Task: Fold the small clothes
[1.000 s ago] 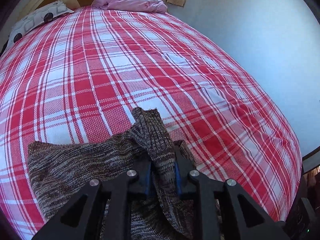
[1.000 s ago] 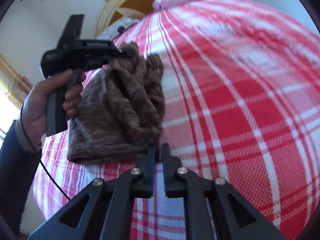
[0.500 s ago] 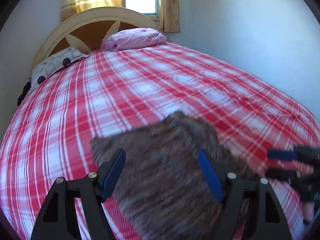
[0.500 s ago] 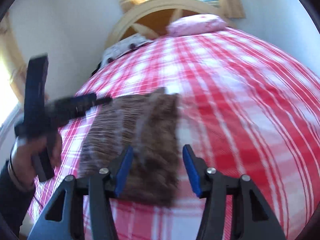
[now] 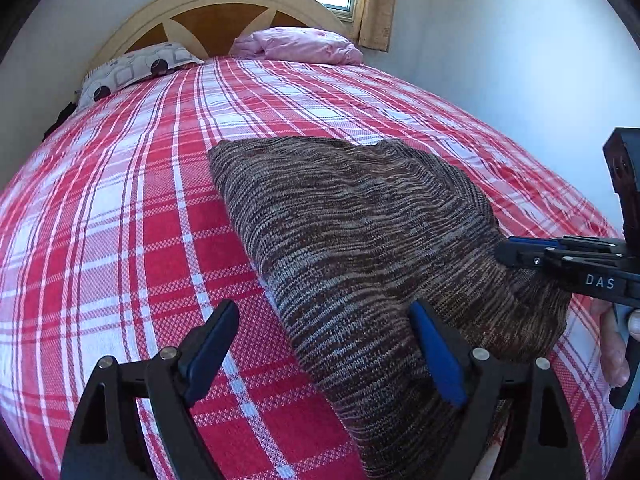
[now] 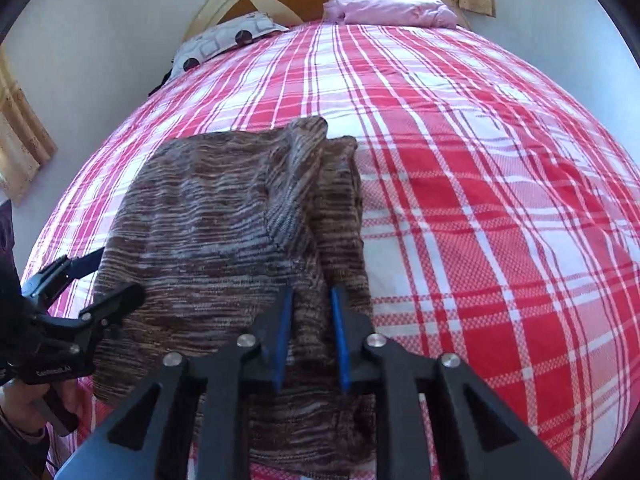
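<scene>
Since a moment earlier, the right gripper (image 6: 310,332) had closed on the knit garment (image 5: 360,240) beneath two pillows (image 5: 300,44); the left gripper (image 5: 324,348) gaped, straddling its edge.

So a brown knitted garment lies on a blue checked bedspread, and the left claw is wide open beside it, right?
Nearly. The bedspread is red and white checked, not blue, as both wrist views show. The brown knitted garment does lie on it, and the left claw is wide open.

Black claw (image 5: 324,354) frames, blue pads (image 5: 438,354), silver screws.
</scene>
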Demonstrator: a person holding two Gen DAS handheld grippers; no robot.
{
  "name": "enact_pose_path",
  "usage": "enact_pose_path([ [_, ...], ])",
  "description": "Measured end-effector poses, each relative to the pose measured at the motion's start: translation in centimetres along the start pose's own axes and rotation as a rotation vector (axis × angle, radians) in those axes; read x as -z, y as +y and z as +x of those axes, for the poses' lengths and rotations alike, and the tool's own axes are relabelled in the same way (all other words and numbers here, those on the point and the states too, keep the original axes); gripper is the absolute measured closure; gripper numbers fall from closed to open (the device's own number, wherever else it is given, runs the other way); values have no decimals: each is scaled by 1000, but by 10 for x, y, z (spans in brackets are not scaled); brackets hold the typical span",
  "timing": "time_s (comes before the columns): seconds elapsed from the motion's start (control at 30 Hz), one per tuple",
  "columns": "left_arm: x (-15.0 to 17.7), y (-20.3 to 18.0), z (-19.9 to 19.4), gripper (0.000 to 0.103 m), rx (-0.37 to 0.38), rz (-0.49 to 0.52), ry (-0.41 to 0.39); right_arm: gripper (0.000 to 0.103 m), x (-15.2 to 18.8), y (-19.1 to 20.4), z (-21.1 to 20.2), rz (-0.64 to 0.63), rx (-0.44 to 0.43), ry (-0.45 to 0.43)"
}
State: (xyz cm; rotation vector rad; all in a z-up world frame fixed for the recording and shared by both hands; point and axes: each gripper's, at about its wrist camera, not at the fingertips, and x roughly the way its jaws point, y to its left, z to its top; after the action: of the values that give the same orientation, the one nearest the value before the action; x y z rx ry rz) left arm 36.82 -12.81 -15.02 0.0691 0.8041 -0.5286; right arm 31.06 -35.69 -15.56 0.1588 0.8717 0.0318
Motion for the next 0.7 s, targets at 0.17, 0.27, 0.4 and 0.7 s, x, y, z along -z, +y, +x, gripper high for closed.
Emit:
enact_pose_path([
  [0.17,1,-2,-2,16,-15,2,-2,60,-15,24,-27,-14,25,-130],
  [0.27,2,-6,-3,15,-35,20,-4,53,-17,46,-34,-81,11,-149],
  [0.4,3,-9,-4,15,-50,33,-10,53,-9,71,-21,-177,-39,-102],
  [0.7,3,-6,-2,11,-35,19,1,49,21,76,6,-252,52,-18],
])
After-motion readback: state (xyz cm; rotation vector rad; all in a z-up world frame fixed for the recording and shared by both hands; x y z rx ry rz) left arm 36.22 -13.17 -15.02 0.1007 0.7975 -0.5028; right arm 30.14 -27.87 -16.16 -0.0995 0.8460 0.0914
